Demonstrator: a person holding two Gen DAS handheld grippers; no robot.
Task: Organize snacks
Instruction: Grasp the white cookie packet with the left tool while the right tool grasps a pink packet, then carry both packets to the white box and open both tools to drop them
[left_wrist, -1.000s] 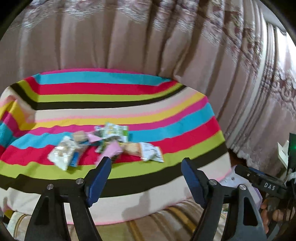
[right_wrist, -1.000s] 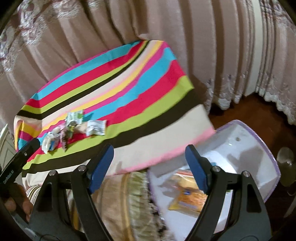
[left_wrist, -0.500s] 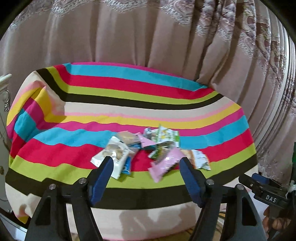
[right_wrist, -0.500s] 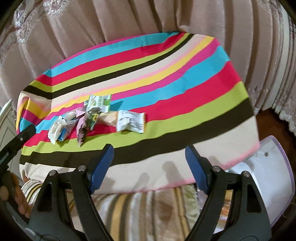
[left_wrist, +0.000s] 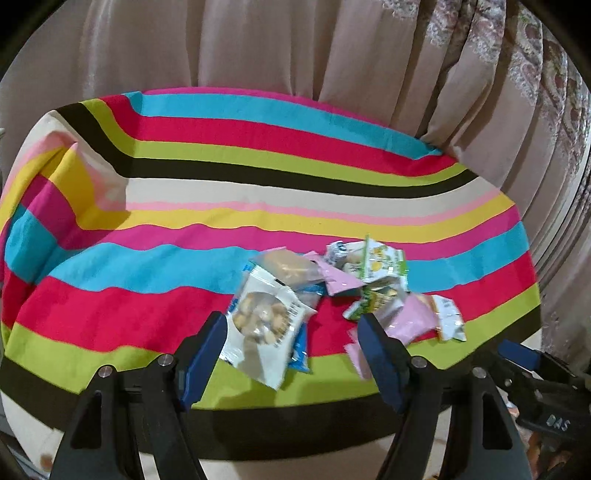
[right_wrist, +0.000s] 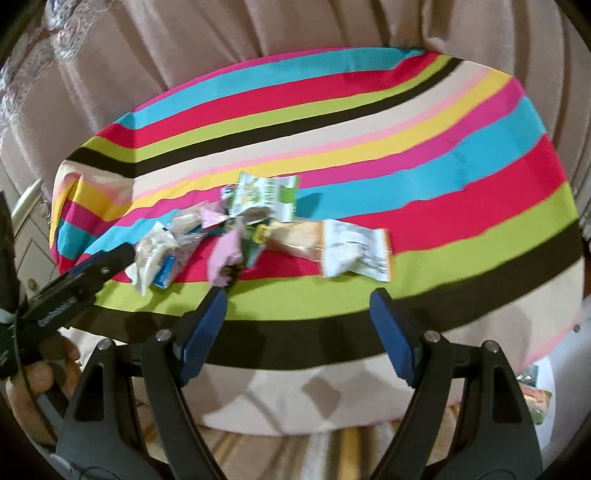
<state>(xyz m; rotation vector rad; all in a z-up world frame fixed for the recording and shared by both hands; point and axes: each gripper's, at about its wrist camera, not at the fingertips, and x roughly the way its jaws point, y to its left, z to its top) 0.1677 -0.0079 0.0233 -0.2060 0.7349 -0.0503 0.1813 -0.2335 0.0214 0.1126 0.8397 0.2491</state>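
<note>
Loosely heaped, the snack packets (left_wrist: 325, 291) lay on the striped cloth (left_wrist: 184, 206), toward its near edge, mostly across the red and blue bands. Nearest that edge sat a white pouch of round biscuits (left_wrist: 264, 317) with a blue wrapper tucked under it; beside it, toward the curtain, was a clear packet holding a pale cake (left_wrist: 286, 267). A green-and-white packet (right_wrist: 266, 195) stood highest in the heap, pink wrappers (left_wrist: 406, 319) were mixed in below it, and an orange-edged white packet (right_wrist: 356, 253) lay a little apart at the heap's end. Over the cloth's near edge hovered the left gripper (left_wrist: 291, 354), its blue pads spread wide and empty, framing the biscuit pouch. Beside it the right gripper (right_wrist: 297, 328) hung likewise open, holding nothing, short of the heap. Behind the cloth fell a beige pleated curtain (left_wrist: 295, 48).
</note>
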